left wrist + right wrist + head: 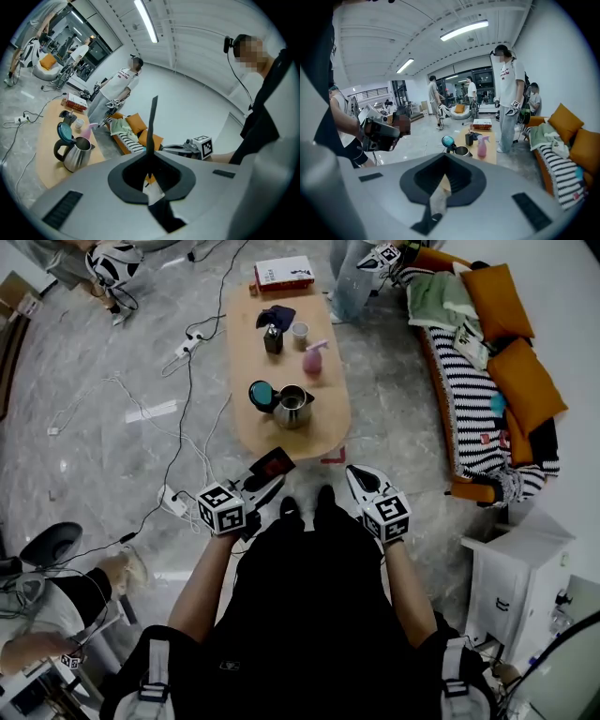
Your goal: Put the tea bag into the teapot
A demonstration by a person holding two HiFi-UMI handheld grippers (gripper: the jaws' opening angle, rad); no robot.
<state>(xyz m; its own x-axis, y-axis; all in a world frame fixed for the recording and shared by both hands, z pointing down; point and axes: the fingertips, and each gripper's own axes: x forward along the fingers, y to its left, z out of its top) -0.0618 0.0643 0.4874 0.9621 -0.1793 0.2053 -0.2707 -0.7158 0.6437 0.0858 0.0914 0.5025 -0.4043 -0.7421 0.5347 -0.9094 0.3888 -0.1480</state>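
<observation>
Closest is the person's black top, with both arms held out in front. Left tongs are pressed together with nothing between them, and the right tongs are the same. Both sit just short of the near end of the long wooden desk. On that end stands the shiny teapot, its blue-green lid flipped open to the left. Farther along are a pink spray bottle, a small cup and a red-and-white box. The tea bag is too hard to pick out in any view. A striped sofa is on the right.
</observation>
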